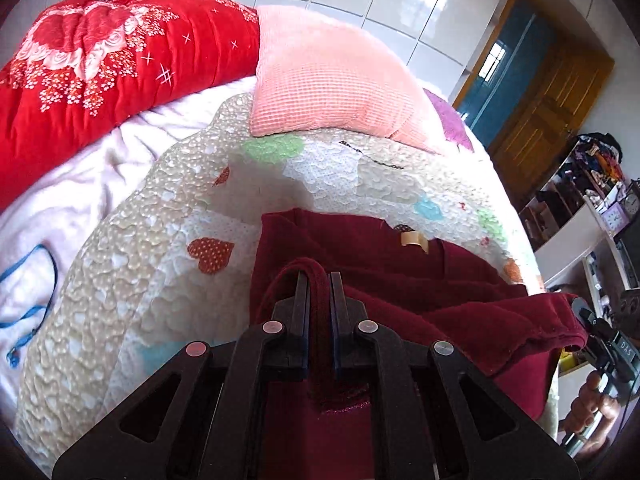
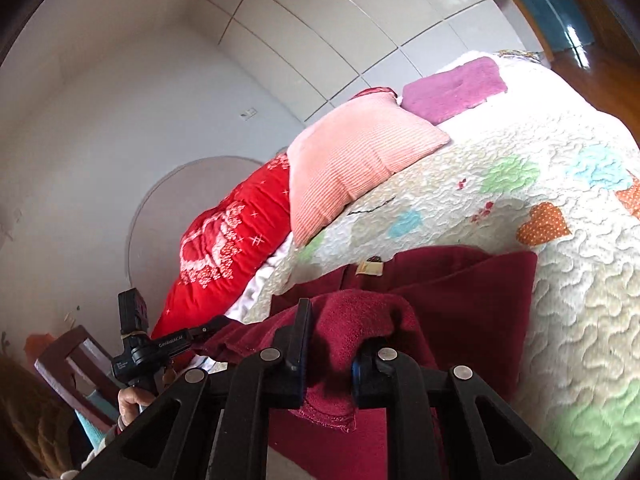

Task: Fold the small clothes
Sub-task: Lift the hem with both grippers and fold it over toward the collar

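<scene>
Quilt (image 1: 168, 264) with stitched hearts covers the bed and gives a broad flat bed to fold on; it stretches out ahead of both pairs of fingers. Beyond them, at the far end, a red duvet (image 1: 100, 72) and a pink pillow (image 1: 320, 92) are stacked out of the way, with a purple cushion (image 2: 452, 88) behind.

Nearer, a maroon garment (image 1: 400, 264) lies partly on the quilt just ahead of the fingers, its cream neck label (image 1: 414, 239) facing up, so the far part rests flat while the near edge is lifted. I judge this as a fold in hand: the near hem is being carried toward the label end.

On one side, the left gripper (image 1: 319, 280) has its fingers pressed close together, pinching a rolled edge of the garment that loops up between them. On the other, the right gripper (image 2: 332, 316) pinches a thicker bunch; cloth drapes over and hides its right finger, and the gap looks wider because of the wad. Holding two points of one edge keeps it taut and level.
</scene>
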`<state>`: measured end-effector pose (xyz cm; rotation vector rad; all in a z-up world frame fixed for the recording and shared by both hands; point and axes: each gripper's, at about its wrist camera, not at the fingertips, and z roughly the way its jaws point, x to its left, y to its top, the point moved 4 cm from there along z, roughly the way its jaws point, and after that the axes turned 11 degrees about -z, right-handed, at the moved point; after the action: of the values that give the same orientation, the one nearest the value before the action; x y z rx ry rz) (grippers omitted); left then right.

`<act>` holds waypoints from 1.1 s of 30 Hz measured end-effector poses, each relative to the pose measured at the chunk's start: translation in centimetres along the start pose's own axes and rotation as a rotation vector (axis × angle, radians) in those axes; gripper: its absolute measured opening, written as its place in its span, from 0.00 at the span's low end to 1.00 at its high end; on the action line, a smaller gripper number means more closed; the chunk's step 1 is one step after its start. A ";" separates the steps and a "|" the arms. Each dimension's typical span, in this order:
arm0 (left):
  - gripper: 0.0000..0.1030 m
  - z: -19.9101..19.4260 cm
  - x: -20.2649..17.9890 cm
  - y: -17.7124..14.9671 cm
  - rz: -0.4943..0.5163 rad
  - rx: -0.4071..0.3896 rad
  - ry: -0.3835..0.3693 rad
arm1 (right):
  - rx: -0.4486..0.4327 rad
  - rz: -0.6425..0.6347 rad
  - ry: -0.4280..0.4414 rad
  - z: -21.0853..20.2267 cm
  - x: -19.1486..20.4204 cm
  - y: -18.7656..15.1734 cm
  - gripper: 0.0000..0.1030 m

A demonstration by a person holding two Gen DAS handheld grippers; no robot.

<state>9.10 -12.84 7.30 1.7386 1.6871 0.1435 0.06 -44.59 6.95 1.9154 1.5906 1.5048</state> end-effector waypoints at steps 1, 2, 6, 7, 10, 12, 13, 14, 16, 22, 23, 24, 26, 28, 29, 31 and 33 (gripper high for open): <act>0.06 1.3 0.3 0.5 -0.017 0.010 0.014 | 0.033 0.025 -0.043 1.3 -1.4 0.3 0.14; 0.06 2.5 0.5 0.8 -0.038 0.036 0.011 | 0.061 0.051 -0.081 2.4 -2.7 0.3 0.15; 0.19 4.2 0.9 2.2 -0.089 0.082 -0.048 | 0.032 0.126 -0.073 2.5 -4.9 0.6 0.17; 0.25 3.8 0.7 2.5 -0.089 0.079 -0.077 | 0.016 0.133 -0.067 1.8 -5.0 0.7 0.19; 0.72 1.9 0.4 3.7 -0.089 -0.011 -0.084 | 0.012 0.115 -0.075 1.0 -4.6 1.1 0.29; 0.73 0.7 0.5 4.2 -0.101 -0.059 -0.106 | 0.008 0.130 -0.070 0.8 -4.6 1.4 0.36; 0.73 0.6 0.5 4.3 -0.107 -0.056 -0.109 | -0.006 0.148 -0.072 0.5 -4.8 1.7 0.42; 0.73 0.7 0.5 4.3 -0.104 -0.046 -0.108 | -0.033 0.170 -0.075 -0.2 -5.0 1.9 0.44; 0.73 0.8 0.1 3.8 -0.074 -0.035 -0.086 | -0.095 0.195 -0.036 -1.8 -5.0 2.5 0.44; 0.73 2.7 -1.9 2.3 0.023 -0.053 0.006 | 0.016 -0.070 -0.211 -0.5 -1.7 2.6 0.43; 0.73 3.3 -2.1 2.0 0.027 -0.044 0.021 | 0.054 -0.114 -0.253 0.6 -1.6 2.3 0.41; 0.73 4.2 -2.4 1.8 0.034 -0.039 0.050 | 0.083 -0.136 -0.279 1.8 -1.7 2.1 0.36; 0.73 5.8 -2.5 1.5 0.067 -0.055 0.138 | 0.123 -0.156 -0.351 3.8 -2.8 1.8 0.34; 0.73 7.2 -2.1 1.2 0.097 -0.065 0.226 | 0.153 -0.171 -0.424 5.5 -4.5 1.4 0.32; 0.73 8.0 -1.7 1.1 0.104 -0.058 0.263 | 0.173 -0.164 -0.441 6.4 -5.4 1.2 0.30; 0.73 9.2 -0.9 0.9 0.092 -0.040 0.286 | 0.196 -0.133 -0.450 7.8 -7.1 0.9 0.28; 0.73 9.8 -0.1 0.7 0.072 -0.033 0.276 | 0.200 -0.125 -0.448 8.9 -7.9 0.8 0.28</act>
<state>14.82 -16.78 0.38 1.8216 1.8030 0.4598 8.57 -47.84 -0.72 2.0261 1.6538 0.8155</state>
